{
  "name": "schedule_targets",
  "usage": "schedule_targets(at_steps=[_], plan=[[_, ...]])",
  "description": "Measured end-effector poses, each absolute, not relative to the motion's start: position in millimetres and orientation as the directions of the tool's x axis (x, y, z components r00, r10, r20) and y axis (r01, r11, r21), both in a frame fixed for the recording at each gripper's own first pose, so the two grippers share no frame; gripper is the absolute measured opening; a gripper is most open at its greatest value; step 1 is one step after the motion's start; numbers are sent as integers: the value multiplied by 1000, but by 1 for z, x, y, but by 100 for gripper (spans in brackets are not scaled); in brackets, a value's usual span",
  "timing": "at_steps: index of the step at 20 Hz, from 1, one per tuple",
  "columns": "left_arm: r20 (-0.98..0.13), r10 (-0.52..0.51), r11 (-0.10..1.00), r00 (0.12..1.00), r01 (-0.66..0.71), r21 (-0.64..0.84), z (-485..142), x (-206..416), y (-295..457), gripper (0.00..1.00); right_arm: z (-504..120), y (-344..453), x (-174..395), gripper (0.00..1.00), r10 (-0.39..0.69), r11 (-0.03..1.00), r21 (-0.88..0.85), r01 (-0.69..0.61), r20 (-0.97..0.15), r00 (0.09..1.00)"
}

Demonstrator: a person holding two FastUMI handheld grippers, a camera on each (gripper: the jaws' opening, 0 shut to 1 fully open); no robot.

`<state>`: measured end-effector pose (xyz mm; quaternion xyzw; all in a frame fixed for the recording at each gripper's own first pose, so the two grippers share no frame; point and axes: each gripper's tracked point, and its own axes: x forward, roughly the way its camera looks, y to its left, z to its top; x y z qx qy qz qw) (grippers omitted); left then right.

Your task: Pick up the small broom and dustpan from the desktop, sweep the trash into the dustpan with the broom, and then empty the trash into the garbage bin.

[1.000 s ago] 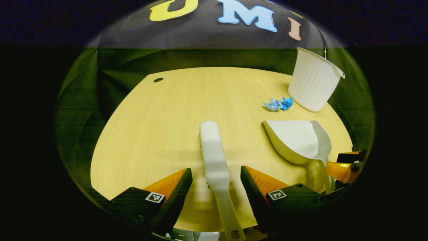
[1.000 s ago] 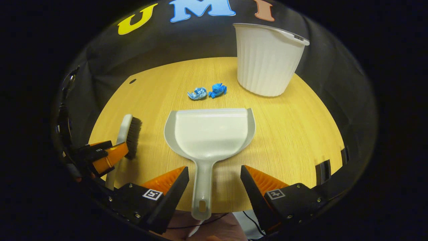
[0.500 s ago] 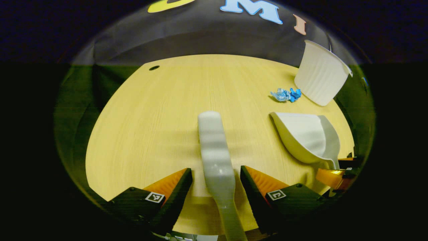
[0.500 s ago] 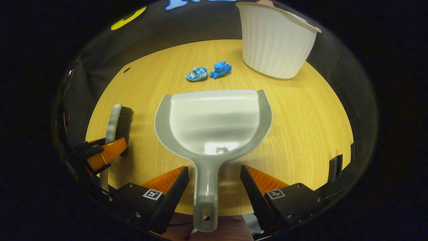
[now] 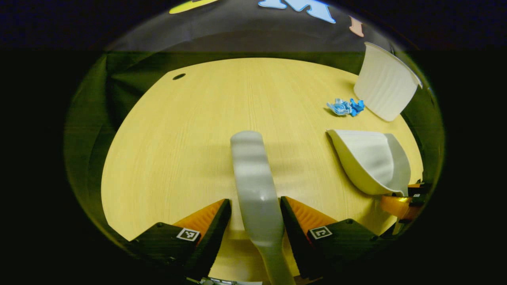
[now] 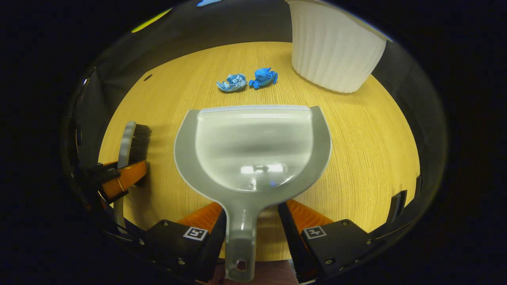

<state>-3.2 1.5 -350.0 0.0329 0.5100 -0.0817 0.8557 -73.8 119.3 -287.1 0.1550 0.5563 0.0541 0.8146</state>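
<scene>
A small pale broom (image 5: 253, 178) lies on the wooden desktop (image 5: 170, 150), pointing away from me. My left gripper (image 5: 255, 200) has both fingers against the broom's wide back, just ahead of the thin handle. In the right gripper view the broom's dark bristles (image 6: 138, 138) show at the left. A pale dustpan (image 6: 253, 146) lies flat, mouth toward two crumpled blue paper scraps (image 6: 245, 81). My right gripper (image 6: 251, 206) straddles its handle, open, with a gap on the right side. A white ribbed bin (image 6: 336, 55) stands behind the scraps.
The bin (image 5: 386, 85), the scraps (image 5: 344, 107) and the dustpan (image 5: 372, 158) lie at the right of the left gripper view, with the right gripper (image 5: 400, 204) below them. A cable hole (image 5: 179, 76) sits at the desk's far left.
Both grippers have moved forward and lower over their tools. Their fingers have narrowed, the left onto the broom, the right around the dustpan handle.
</scene>
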Motion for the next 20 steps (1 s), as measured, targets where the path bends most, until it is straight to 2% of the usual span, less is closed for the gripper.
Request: schedule_targets(at_steps=[3, 4, 5, 7, 8, 10, 15, 17, 18, 19, 20], plan=[[-876, -96, 983, 472, 183, -9, -351, 3, 0, 82, -289, 123, -74, 70, 275, 943, 324, 74, -886, 375], [-876, -99, 981, 473, 193, -7, -351, 5, -1, 79, -288, 121, -72, 56, 267, 946, 316, 73, -887, 377], [-875, -105, 979, 472, 202, -8, -350, 6, -4, 76, -290, 121, -72, 52, 269, 947, 314, 64, -888, 373], [-875, -106, 976, 472, 216, -2, -350, 9, -6, 65, -293, 120, -71, 51, 263, 949, 308, 62, -887, 379], [-875, -108, 975, 472, 222, -1, -350, 9, -7, 61, -293, 120, -70, 37, 263, 951, 305, 50, -886, 382], [-875, -117, 973, 470, 229, -7, -352, 10, -9, 63, -291, 119, -69, 37, 265, 953, 301, 37, -884, 384], [-879, -126, 965, 459, 260, -3, -351, 16, -7, 58, -290, 116, -69, 34, 277, 956, 294, -19, -875, 397], [-879, -136, 961, 457, 277, -4, -351, 22, -9, 61, -291, 114, -69, 34, 283, 956, 291, -40, -875, 393], [-879, -144, 958, 455, 288, -8, -350, 24, -10, 57, -292, 112, -68, 34, 284, 956, 288, -50, -876, 391], [-879, -150, 954, 452, 300, -9, -350, 28, -10, 59, -291, 111, -69, 34, 286, 956, 286, -60, -874, 392], [-882, -156, 950, 445, 311, -12, -350, 32, -12, 61, -290, 108, -68, 30, 288, 956, 284, -68, -873, 393]])
